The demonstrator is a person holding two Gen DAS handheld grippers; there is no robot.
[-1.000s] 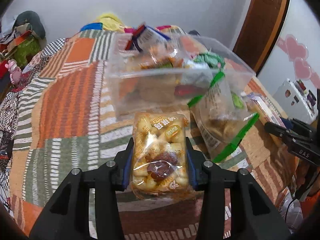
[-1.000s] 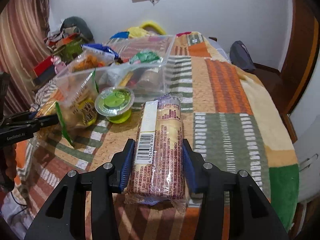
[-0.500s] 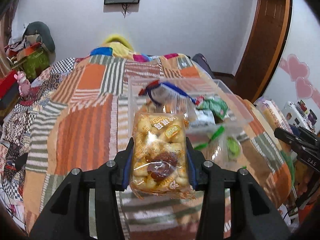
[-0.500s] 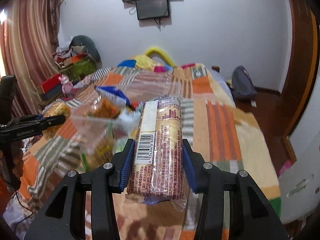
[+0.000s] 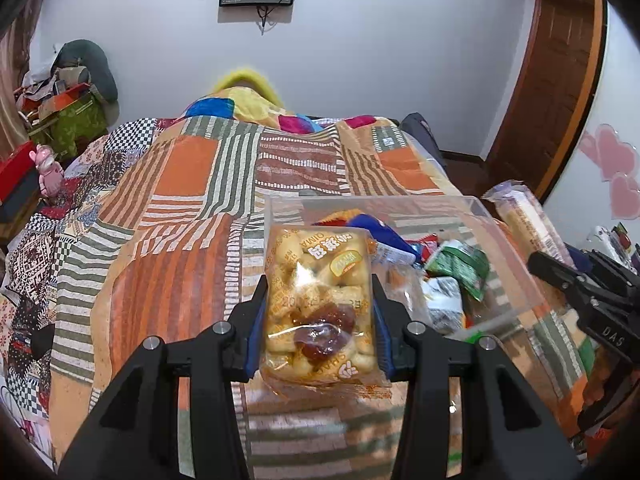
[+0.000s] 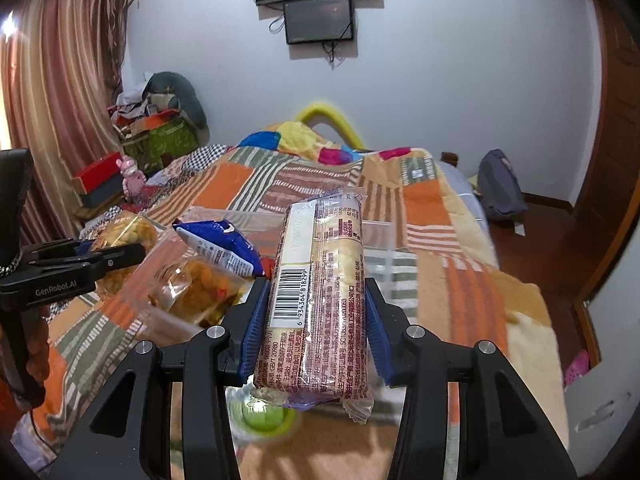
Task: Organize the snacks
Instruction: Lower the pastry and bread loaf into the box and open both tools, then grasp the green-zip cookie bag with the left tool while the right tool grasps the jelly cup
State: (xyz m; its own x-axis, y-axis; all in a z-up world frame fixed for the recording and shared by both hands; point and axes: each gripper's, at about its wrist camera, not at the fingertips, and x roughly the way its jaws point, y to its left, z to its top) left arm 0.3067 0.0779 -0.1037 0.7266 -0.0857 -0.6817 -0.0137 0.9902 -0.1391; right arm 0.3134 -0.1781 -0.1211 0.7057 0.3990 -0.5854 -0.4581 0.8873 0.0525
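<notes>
1. above the patchwork bedspread [image 5: 192, 240], both of my tools have risen since a second ago; the clear bin [image 5: 492, 232] now sits lower and nearer in view, no longer blocking my path.
2. my left gripper [image 5: 320, 312] pinches the bread snack pack [image 5: 320, 300], held just near of the bin's left wall.
3. my right gripper [image 6: 316, 312] pinches the long cracker sleeve [image 6: 324, 292], hanging over the bin's near right part.
4. i judge this lift clears the rim, so both packs can go in from above.
5. the bin's left half already holds a blue bag [image 6: 220, 248] and other packs; open room lies toward its far right.
6. a green jelly cup [image 6: 264, 416] sits on the bed under the sleeve.
</notes>
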